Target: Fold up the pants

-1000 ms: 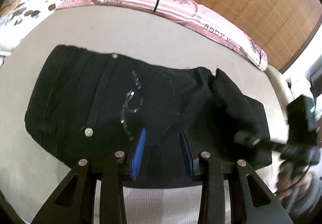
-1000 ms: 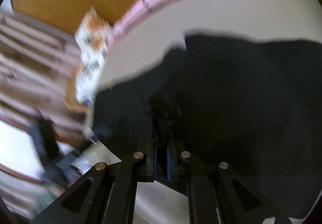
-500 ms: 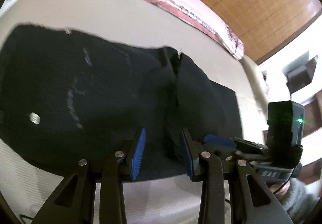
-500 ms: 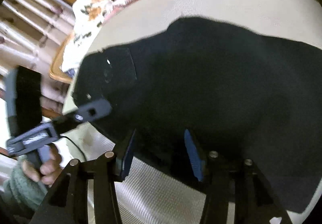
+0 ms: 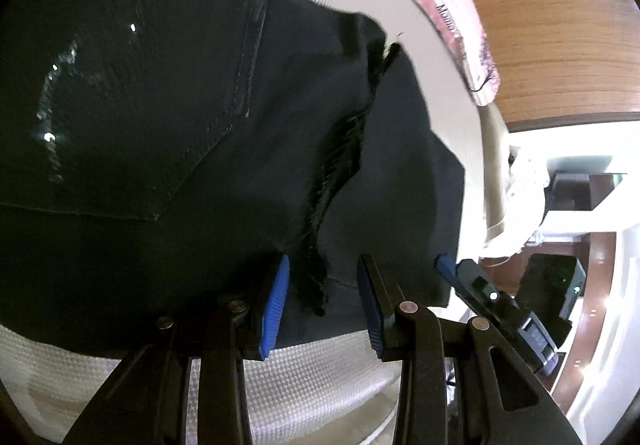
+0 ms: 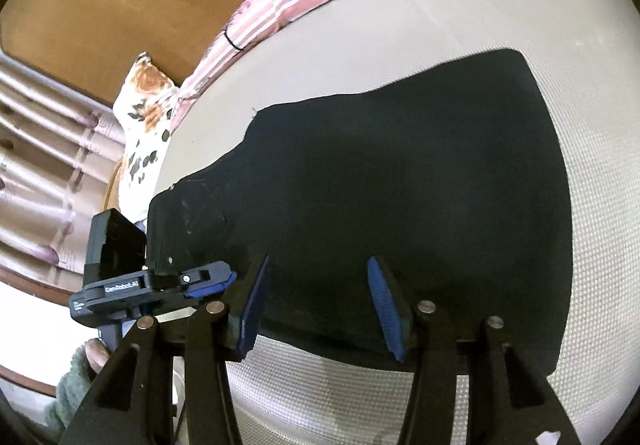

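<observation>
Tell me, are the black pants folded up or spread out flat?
Folded. The pants lie as a short block on the bed, a frayed hem doubled over beside the back pocket.

- pants (image 5: 200, 149): matt black woven cloth, stitched pocket seams, small shiny studs
- bed (image 6: 460, 29): cream waffle-textured cover
- left tool (image 5: 322, 299): matt black plastic, ribbed blue pads, metal rivets
- wall panel (image 5: 540, 25): grainy wood

Left gripper (image 5: 322, 307) and right gripper (image 6: 318, 309) angle downward (jaws parted).
</observation>
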Action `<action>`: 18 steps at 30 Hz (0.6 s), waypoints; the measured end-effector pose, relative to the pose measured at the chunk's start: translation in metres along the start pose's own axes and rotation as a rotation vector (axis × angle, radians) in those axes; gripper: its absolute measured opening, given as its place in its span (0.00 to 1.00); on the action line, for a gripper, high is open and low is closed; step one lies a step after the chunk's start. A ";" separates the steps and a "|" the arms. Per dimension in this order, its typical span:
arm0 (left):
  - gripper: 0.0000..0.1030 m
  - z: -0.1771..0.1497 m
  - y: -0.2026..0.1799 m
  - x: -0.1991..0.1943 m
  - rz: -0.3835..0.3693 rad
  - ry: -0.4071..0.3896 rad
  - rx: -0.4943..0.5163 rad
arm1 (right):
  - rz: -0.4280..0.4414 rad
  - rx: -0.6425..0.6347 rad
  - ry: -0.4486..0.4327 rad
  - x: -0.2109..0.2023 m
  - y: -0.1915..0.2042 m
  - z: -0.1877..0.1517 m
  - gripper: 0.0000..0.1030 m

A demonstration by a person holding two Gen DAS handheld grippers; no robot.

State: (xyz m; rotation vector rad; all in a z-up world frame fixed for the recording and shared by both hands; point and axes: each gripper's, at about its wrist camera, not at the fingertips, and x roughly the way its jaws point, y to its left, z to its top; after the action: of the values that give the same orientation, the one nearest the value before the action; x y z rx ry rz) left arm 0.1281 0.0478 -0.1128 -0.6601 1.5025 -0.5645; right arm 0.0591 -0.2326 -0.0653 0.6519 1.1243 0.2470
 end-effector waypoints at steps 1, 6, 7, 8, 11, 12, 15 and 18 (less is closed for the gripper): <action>0.35 0.000 0.001 0.000 -0.006 0.003 -0.004 | 0.001 0.004 -0.001 0.001 0.000 0.000 0.47; 0.35 0.004 -0.001 0.011 -0.038 0.029 -0.031 | 0.011 0.019 -0.002 0.003 -0.004 0.002 0.47; 0.35 0.004 -0.002 0.014 -0.047 0.036 -0.033 | 0.013 0.023 -0.003 0.004 -0.005 0.003 0.47; 0.35 0.003 -0.004 0.018 -0.055 0.041 -0.036 | 0.016 0.029 -0.004 0.005 -0.007 0.003 0.47; 0.35 0.005 -0.009 0.026 -0.067 0.048 -0.032 | 0.023 0.046 -0.005 0.005 -0.011 0.002 0.47; 0.35 0.006 -0.009 0.026 -0.071 0.048 -0.035 | 0.025 0.052 -0.002 0.006 -0.012 0.002 0.47; 0.30 0.008 -0.013 0.028 -0.078 0.041 -0.037 | 0.017 0.054 0.005 0.008 -0.013 0.000 0.47; 0.08 0.004 -0.015 0.030 -0.008 0.011 -0.010 | 0.003 0.049 -0.002 0.005 -0.013 0.000 0.47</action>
State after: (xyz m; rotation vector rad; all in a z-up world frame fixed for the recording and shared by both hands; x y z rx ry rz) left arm 0.1333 0.0163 -0.1236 -0.6719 1.5147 -0.5681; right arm 0.0595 -0.2399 -0.0770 0.6972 1.1301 0.2221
